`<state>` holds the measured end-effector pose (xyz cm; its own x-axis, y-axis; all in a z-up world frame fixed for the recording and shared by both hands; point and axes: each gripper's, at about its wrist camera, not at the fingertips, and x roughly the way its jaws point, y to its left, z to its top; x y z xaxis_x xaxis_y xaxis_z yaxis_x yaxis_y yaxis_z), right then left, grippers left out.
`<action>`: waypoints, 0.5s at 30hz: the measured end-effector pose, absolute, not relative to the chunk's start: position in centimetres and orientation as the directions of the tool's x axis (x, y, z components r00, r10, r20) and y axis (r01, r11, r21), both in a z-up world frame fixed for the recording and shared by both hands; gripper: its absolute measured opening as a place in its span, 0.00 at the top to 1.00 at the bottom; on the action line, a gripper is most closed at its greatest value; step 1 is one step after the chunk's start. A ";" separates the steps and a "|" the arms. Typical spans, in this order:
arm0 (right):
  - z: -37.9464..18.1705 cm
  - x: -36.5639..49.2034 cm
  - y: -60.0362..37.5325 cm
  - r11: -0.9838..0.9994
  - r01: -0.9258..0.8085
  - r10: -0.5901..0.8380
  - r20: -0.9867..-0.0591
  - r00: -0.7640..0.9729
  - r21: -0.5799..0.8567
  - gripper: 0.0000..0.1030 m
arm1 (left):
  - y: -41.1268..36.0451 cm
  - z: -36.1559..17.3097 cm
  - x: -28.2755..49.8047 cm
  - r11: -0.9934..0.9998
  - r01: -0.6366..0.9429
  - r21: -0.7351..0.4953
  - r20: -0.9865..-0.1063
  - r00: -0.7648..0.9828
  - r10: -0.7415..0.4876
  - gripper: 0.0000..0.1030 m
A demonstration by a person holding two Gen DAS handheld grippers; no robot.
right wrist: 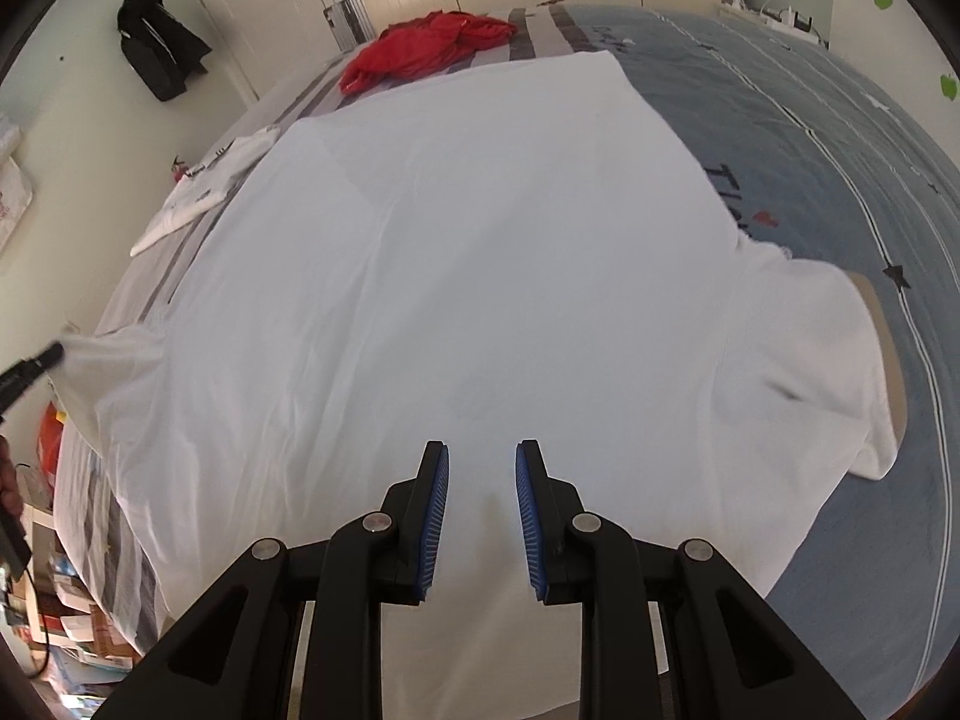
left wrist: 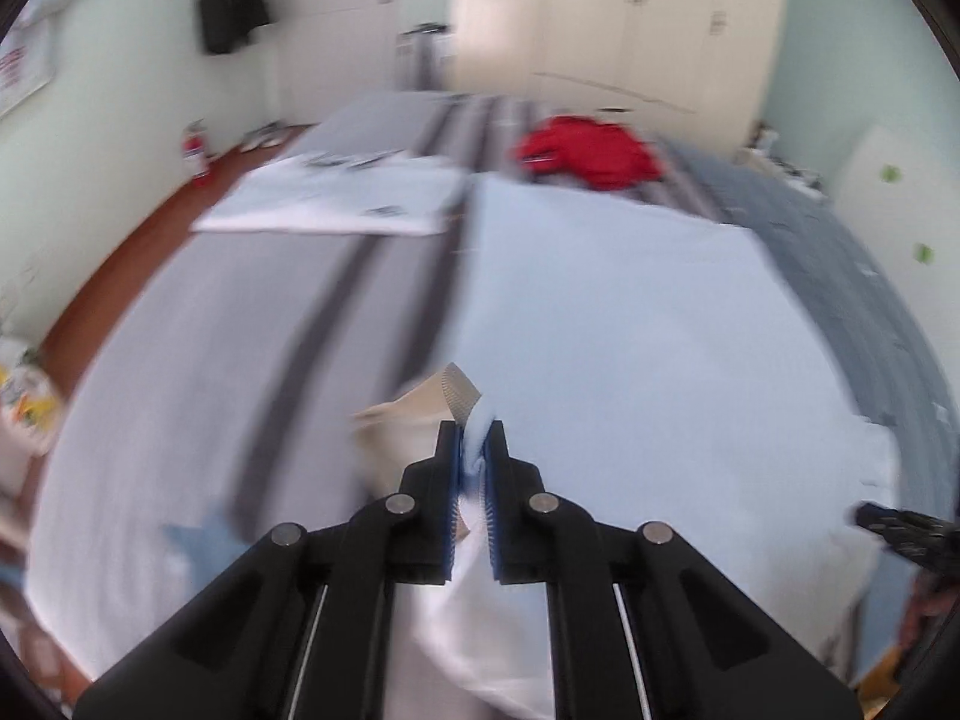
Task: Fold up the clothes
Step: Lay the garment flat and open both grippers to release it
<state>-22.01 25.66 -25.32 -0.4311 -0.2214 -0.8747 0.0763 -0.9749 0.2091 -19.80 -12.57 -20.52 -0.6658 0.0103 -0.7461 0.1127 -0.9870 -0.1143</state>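
A white T-shirt with beige sleeve cuffs lies spread flat over the bed. In the left wrist view my left gripper is shut on the shirt's left sleeve, lifting its beige cuff off the bedcover; the picture is blurred by motion. That same gripper shows at the left edge of the right wrist view as a black tip pinching the sleeve. My right gripper hangs open over the shirt near its collar end, with nothing between its blue pads. The right sleeve lies flat to the right.
A crumpled red garment sits at the bed's far end and a folded white printed garment lies at its left side. The bedcover is striped grey and blue. Cluttered boxes stand on the floor to the left; wardrobes and a door are behind.
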 end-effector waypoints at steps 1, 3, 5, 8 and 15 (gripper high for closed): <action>-25.3 -22.0 25.8 -0.974 0.077 -0.225 -0.875 -0.428 0.213 0.80 | -11.0 -20.7 -20.4 -0.986 0.083 -0.143 -0.748 -0.662 0.053 0.94; -25.1 -22.0 26.1 -0.972 0.078 -0.232 -0.876 -0.422 0.220 0.80 | -6.9 -21.9 -21.3 -0.986 0.024 -0.164 -0.761 -0.639 0.111 0.94; -25.0 -22.0 26.4 -0.970 0.079 -0.240 -0.877 -0.416 0.228 0.80 | -3.4 -23.5 -22.2 -0.976 -0.020 -0.217 -0.787 -0.588 0.187 0.85; -25.0 -22.1 26.3 -0.968 0.088 -0.251 -0.877 -0.410 0.236 0.80 | -0.9 -25.7 -23.0 -0.942 -0.023 -0.336 -0.813 -0.497 0.302 0.67; -25.7 -22.2 24.0 -0.950 0.160 -0.309 -0.869 -0.386 0.267 0.80 | -3.4 -24.1 -18.4 -0.940 -0.046 -0.338 -0.782 -0.542 0.308 0.47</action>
